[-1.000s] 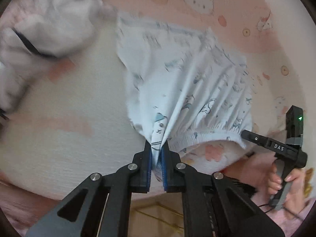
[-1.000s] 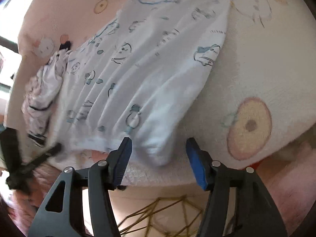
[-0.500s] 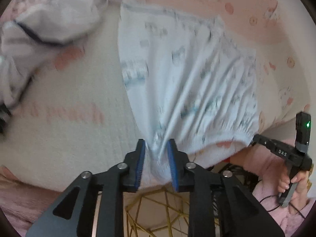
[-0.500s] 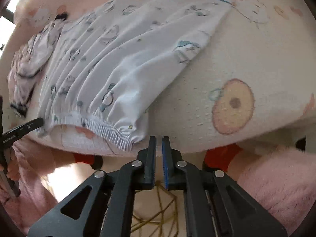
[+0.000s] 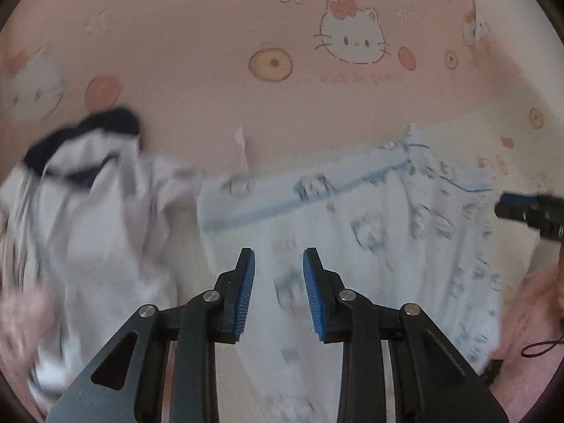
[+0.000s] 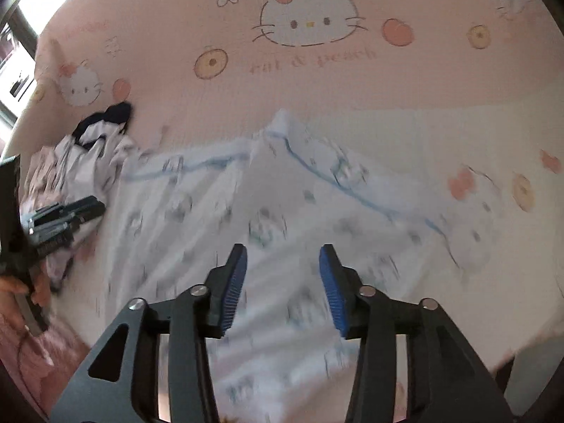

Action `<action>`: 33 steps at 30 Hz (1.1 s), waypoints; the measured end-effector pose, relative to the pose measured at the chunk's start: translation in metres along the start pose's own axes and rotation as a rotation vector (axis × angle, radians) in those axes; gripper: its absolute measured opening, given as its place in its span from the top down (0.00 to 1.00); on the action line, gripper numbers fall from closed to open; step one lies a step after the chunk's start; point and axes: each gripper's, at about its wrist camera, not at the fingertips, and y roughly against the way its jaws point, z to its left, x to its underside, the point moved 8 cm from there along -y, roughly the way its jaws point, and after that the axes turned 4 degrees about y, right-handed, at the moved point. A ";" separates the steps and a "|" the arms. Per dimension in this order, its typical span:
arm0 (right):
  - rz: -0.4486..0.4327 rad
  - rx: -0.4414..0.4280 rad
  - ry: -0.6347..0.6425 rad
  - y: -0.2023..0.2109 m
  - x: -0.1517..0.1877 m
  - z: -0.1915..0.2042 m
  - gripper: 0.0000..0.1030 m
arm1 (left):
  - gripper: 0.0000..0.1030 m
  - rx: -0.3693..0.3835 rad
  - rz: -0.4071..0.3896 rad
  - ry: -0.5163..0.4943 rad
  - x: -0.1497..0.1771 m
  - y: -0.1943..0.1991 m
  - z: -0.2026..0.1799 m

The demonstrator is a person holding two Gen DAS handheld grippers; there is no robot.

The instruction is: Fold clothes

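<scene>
Both grippers have let go of the waistband and swung in over the garment since a second ago; it now lies spread out below them instead of hanging off the near edge.

Bed cover [image 6: 352, 81]: pink with cat-face print, paler cream panel at 3 o'clock in the right wrist view. It fills both views.

Pale blue printed garment [image 6: 282, 204]: flat on the bed cover, centre to 6 o'clock in the right wrist view, blue-piped edge running across it toward 9 and 3 o'clock. In the left wrist view the same garment [image 5: 387, 232] sits centre to 4 o'clock. Motion blur hides the finer folds.

White crumpled garment with dark trim [image 5: 91, 190]: at 9 o'clock in the left wrist view, touching the blue garment's left edge. In the right wrist view it is at 9–10 o'clock [image 6: 88, 148].

Left gripper [image 5: 278, 289]: jaws part open, narrow-to-medium gap, just been opening. Cloth shows through the gap, but the blue pads are not pressing on it. It is also seen from the right wrist camera at 9 o'clock [image 6: 67, 211], held in a hand [image 6: 21, 289].

Right gripper [image 6: 282, 282]: jaws medium-wide, just been opening, over the blue garment, nothing clamped. Its tip shows at 3 o'clock in the left wrist view [image 5: 528, 211].
</scene>
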 end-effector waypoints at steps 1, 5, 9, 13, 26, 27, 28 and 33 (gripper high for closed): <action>0.015 -0.009 -0.010 -0.012 -0.010 0.001 0.54 | 0.71 -0.021 0.008 -0.007 -0.005 -0.008 0.006; 0.045 -0.007 0.013 -0.052 -0.052 0.008 0.52 | 0.70 -0.104 0.066 0.034 -0.018 -0.042 0.042; 0.039 0.022 0.148 -0.083 -0.085 0.028 0.39 | 0.69 -0.042 0.123 0.122 -0.020 -0.065 0.061; 0.116 0.032 0.128 -0.112 -0.080 0.018 0.39 | 0.97 -0.011 0.075 0.128 -0.032 -0.067 0.061; 0.075 0.231 0.146 -0.094 -0.066 -0.006 0.36 | 0.88 -0.263 0.056 0.129 -0.051 -0.061 0.105; 0.062 0.226 0.116 -0.086 -0.062 -0.010 0.38 | 0.87 -0.289 0.050 0.117 -0.054 -0.056 0.103; 0.048 0.219 0.086 -0.077 -0.059 -0.014 0.38 | 0.86 -0.324 0.025 0.084 -0.056 -0.046 0.098; -0.094 0.197 -0.056 -0.001 -0.026 -0.043 0.35 | 0.66 -0.372 -0.102 -0.055 -0.069 -0.004 0.052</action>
